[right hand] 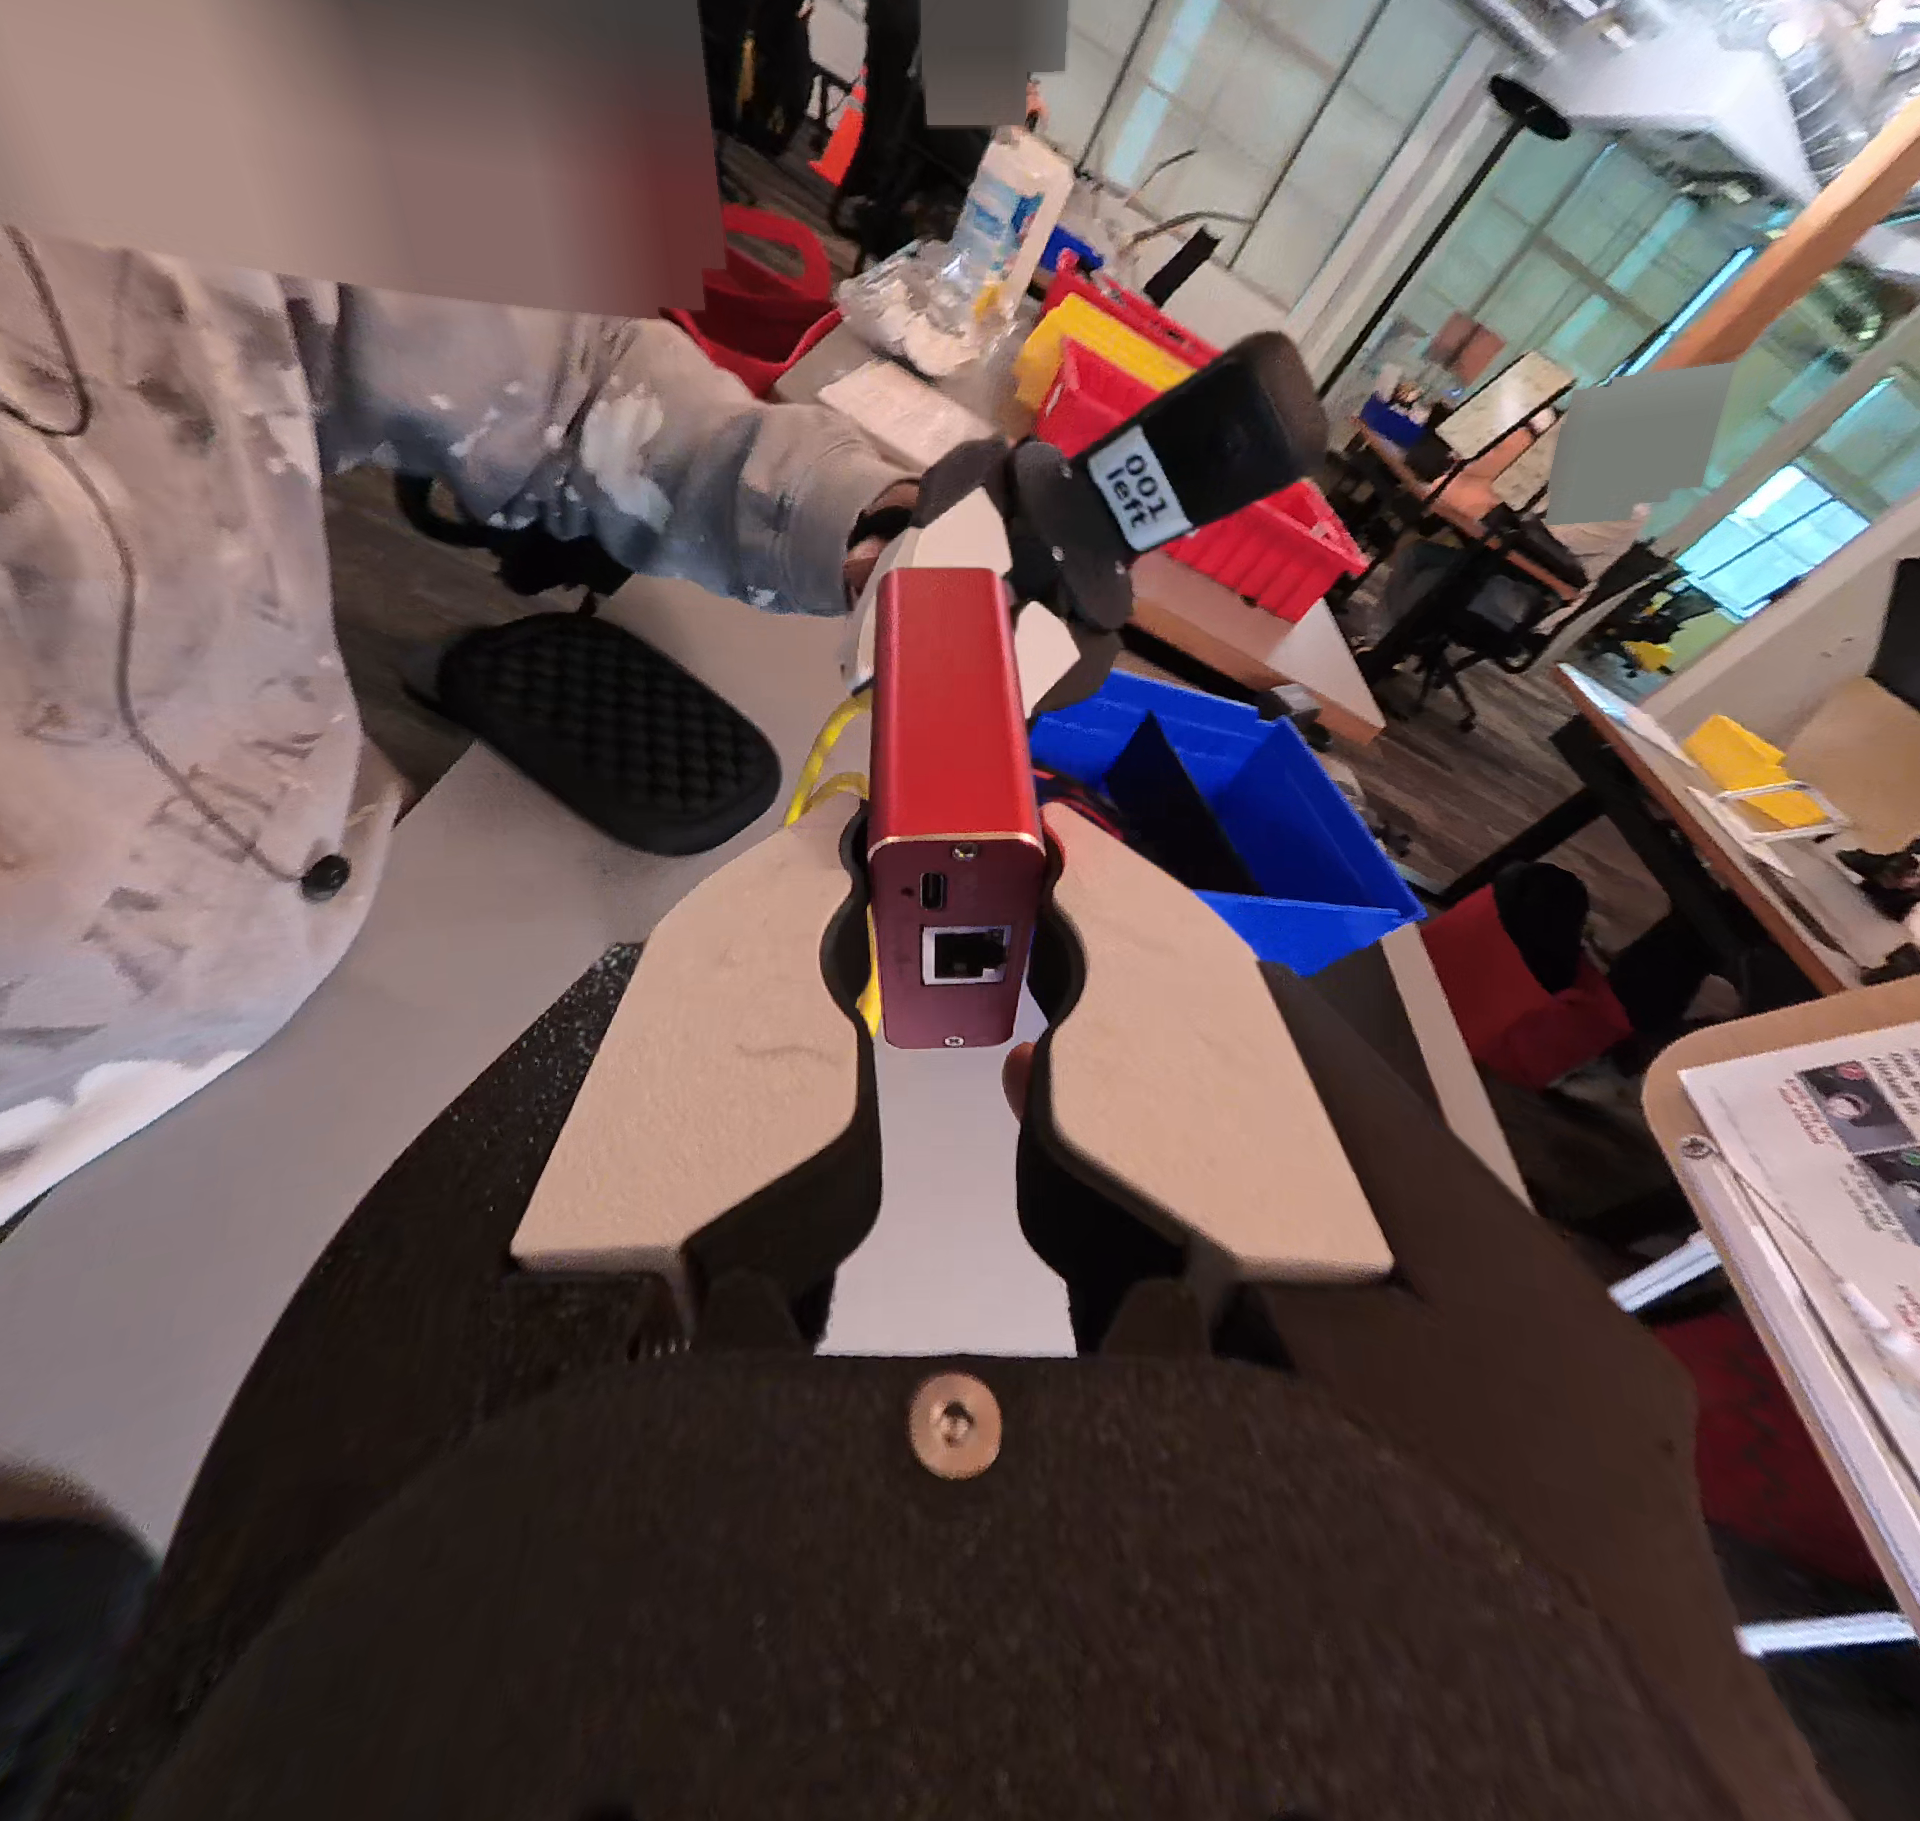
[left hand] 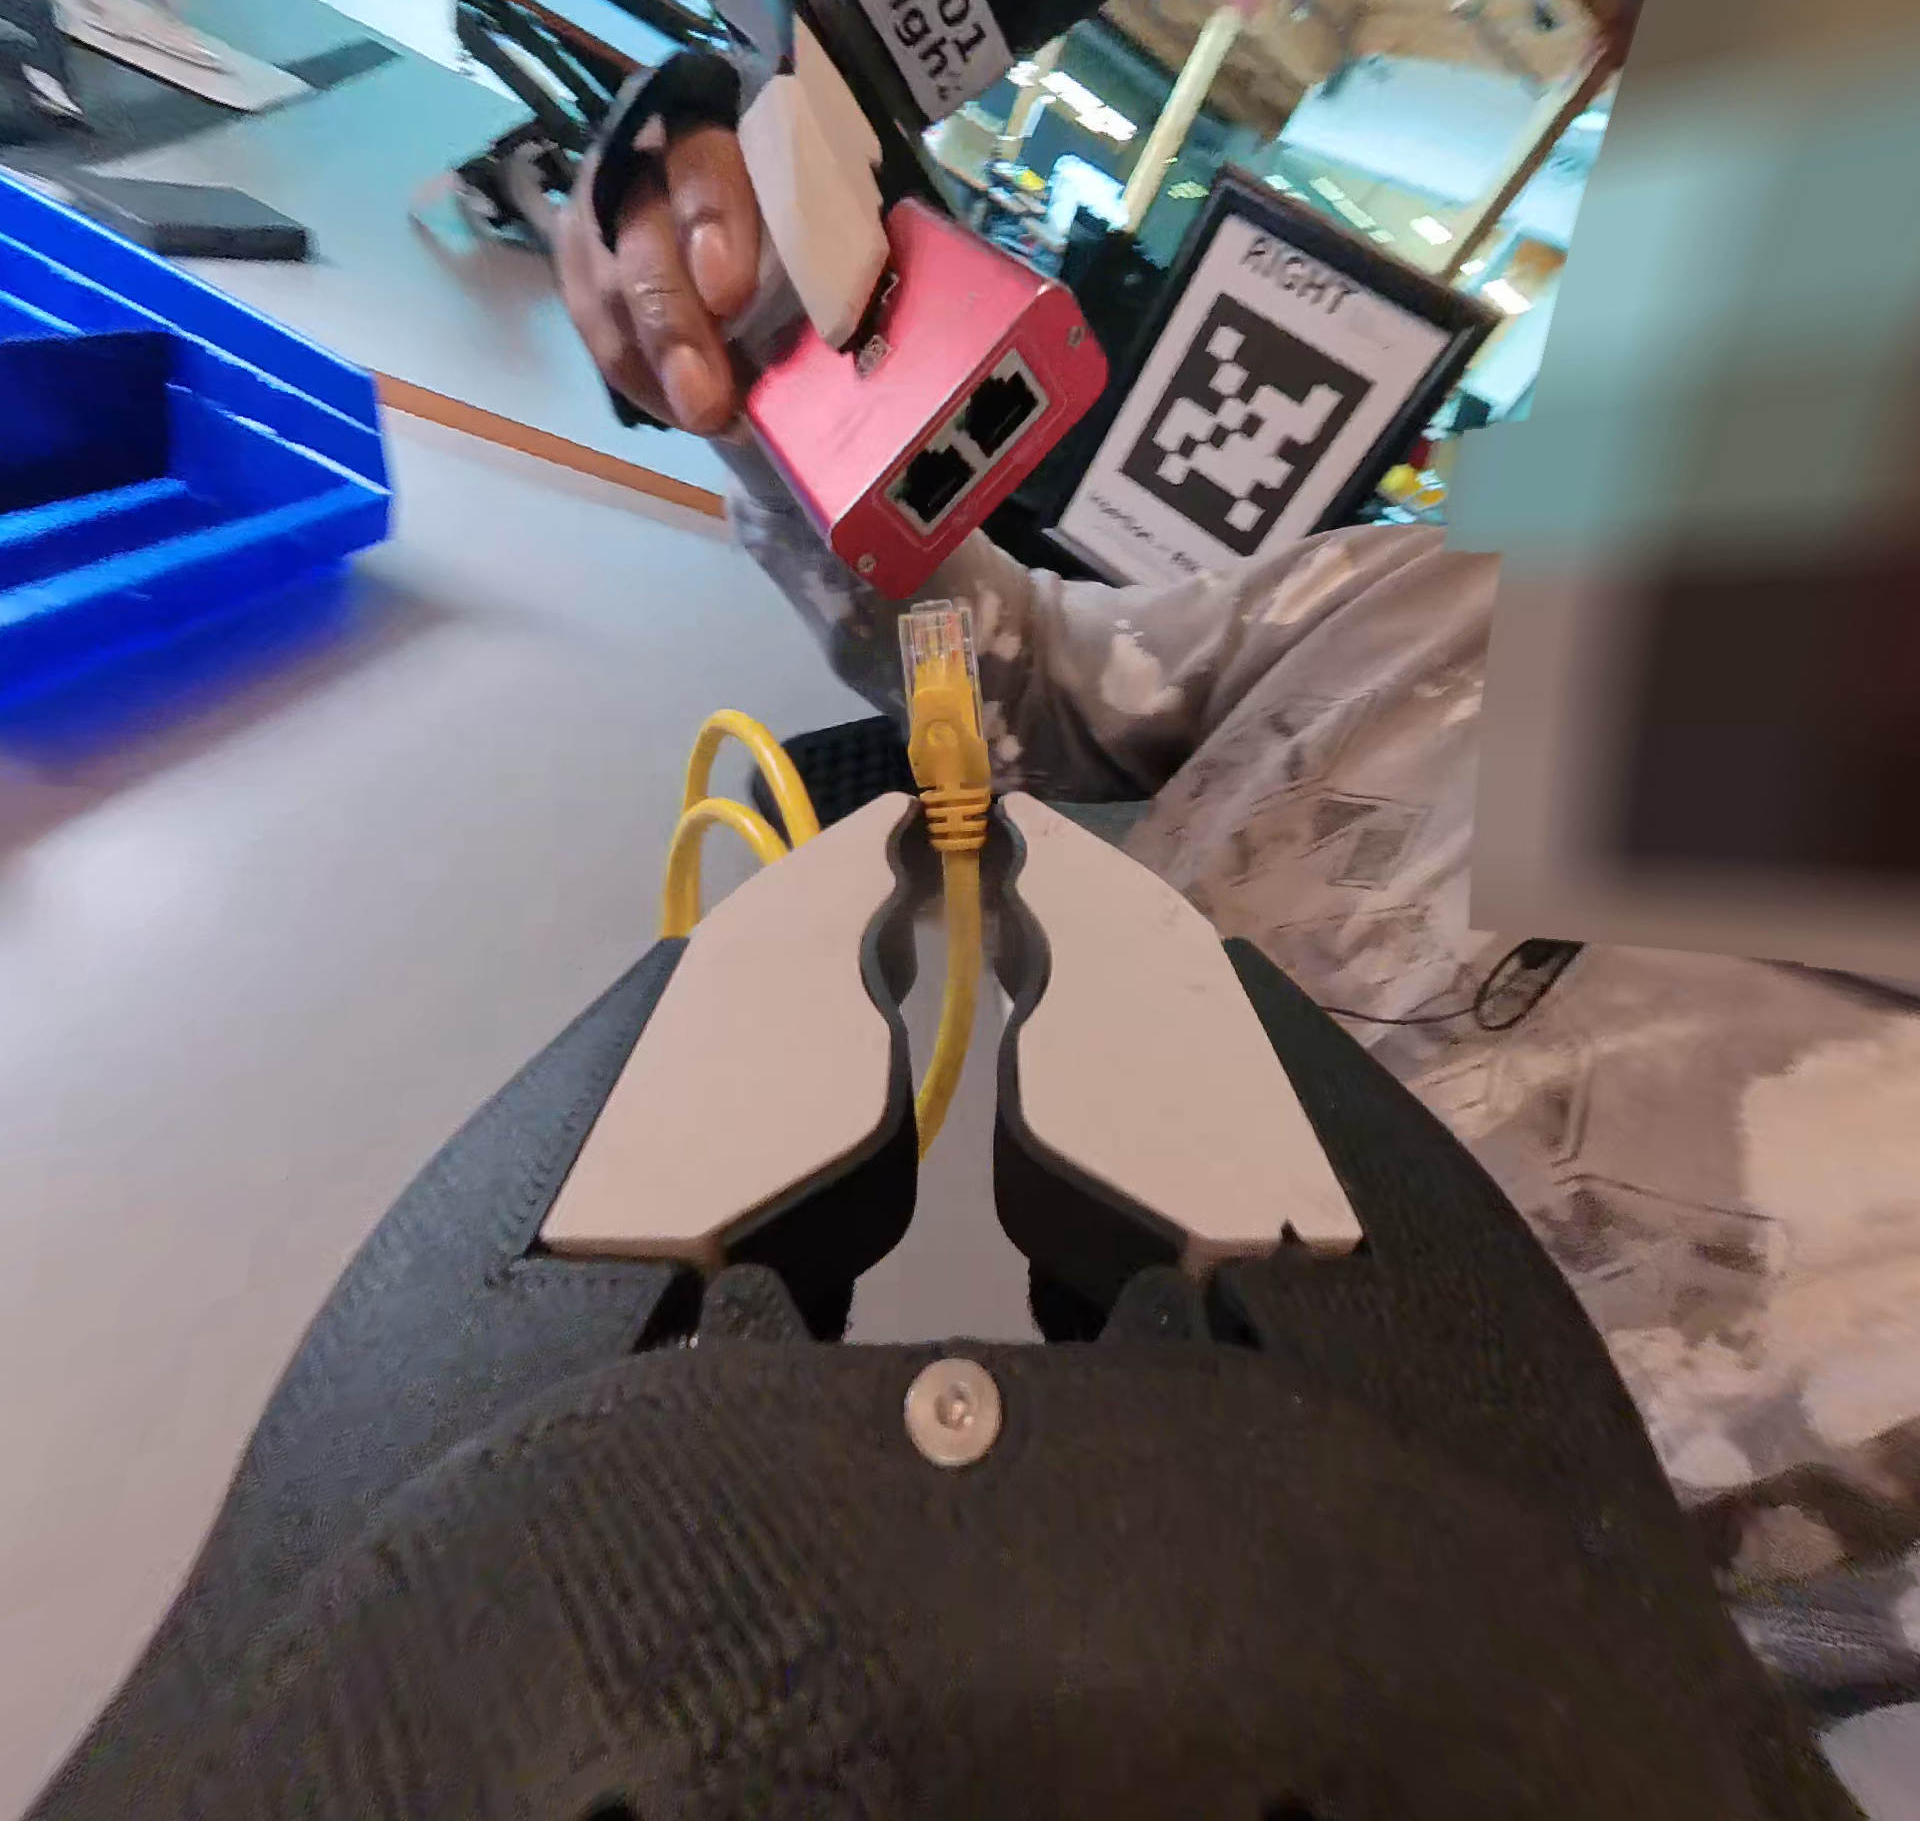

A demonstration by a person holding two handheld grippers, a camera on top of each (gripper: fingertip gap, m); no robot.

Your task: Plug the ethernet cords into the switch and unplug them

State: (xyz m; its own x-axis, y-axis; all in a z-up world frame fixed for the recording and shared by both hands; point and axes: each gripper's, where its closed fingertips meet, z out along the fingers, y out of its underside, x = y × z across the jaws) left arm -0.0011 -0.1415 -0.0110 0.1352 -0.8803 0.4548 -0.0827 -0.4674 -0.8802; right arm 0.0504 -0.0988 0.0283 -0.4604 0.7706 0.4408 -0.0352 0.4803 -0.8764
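Note:
My left gripper (left hand: 954, 815) is shut on a yellow ethernet cord (left hand: 954, 950) just behind its plug. The clear plug (left hand: 935, 641) points up at the red switch (left hand: 925, 400), a short gap below its two open ports (left hand: 966, 452). My right gripper (right hand: 954, 836) is shut on the switch (right hand: 951, 711) and holds it in the air. The switch's near end faces the right wrist camera with one empty port (right hand: 966, 952). The left gripper (right hand: 1049, 535) shows beyond the switch's far end. The cord's loops (right hand: 821, 763) show to the left of the switch.
A blue bin (left hand: 177, 483) stands on the grey table (left hand: 312, 940) at left, and shows in the right wrist view (right hand: 1278, 826). A black padded armrest (right hand: 613, 732) lies near the table edge. A person's sleeve (left hand: 1247, 691) is close by. A marker board (left hand: 1257, 400) stands behind.

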